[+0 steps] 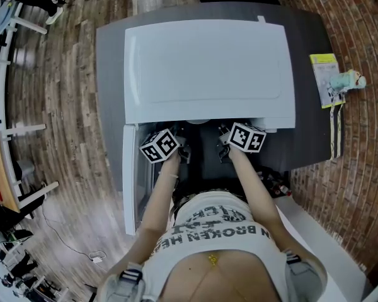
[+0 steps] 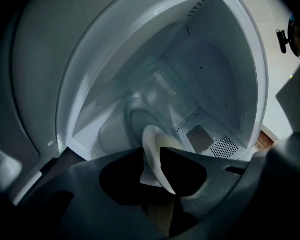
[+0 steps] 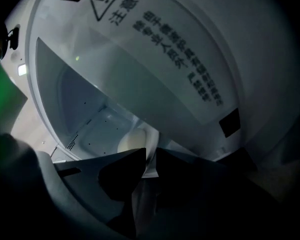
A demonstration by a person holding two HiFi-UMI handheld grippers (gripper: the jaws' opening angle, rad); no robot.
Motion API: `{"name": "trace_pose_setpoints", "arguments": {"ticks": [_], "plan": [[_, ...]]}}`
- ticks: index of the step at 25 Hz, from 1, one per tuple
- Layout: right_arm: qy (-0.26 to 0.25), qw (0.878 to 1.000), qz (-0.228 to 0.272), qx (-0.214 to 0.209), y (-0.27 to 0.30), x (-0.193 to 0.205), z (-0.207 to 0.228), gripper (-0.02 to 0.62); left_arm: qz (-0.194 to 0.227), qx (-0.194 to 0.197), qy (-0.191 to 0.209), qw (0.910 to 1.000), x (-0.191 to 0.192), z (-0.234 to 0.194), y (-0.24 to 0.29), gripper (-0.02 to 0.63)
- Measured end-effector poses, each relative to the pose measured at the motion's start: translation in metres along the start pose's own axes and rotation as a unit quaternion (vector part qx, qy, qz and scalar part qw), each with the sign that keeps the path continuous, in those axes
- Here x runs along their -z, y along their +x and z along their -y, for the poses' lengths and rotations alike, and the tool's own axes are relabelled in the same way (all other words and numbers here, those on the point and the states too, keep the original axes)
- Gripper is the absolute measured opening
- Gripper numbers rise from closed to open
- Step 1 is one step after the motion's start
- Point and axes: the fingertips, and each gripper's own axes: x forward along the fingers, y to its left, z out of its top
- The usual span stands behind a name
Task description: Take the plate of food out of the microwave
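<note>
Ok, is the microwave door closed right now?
No, in the head view the door stands swung open on the left of the microwave.

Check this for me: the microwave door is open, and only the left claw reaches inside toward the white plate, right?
Both reach in: the head view shows the left claw and the right claw inside the open microwave; each gripper view has the white plate between its jaws.
</note>
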Motion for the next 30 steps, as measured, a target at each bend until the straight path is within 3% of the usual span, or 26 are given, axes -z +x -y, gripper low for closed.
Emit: {"name": "trace_pose_setpoints", "arguments": {"ticks": [3,7,30], "plan": [[0.007,1.000,0.003,-0.006,0.000,-0.001,-0.002,0.061,-0.004,0.003,-0.015,0.9999,0.004,-0.003,0.001,0.071],[0.007,1.000,0.000,-0.004,-0.003,0.000,-0.004,0.060,-0.002,0.007,-0.030,0.9995,0.006,-0.003,-0.002,0.063],[0.008,1.000,0.001,-0.009,-0.025,0.004,-0.013,0.057,0.004,0.011,-0.016,0.9998,0.017,0.010,-0.022,0.064]]}}
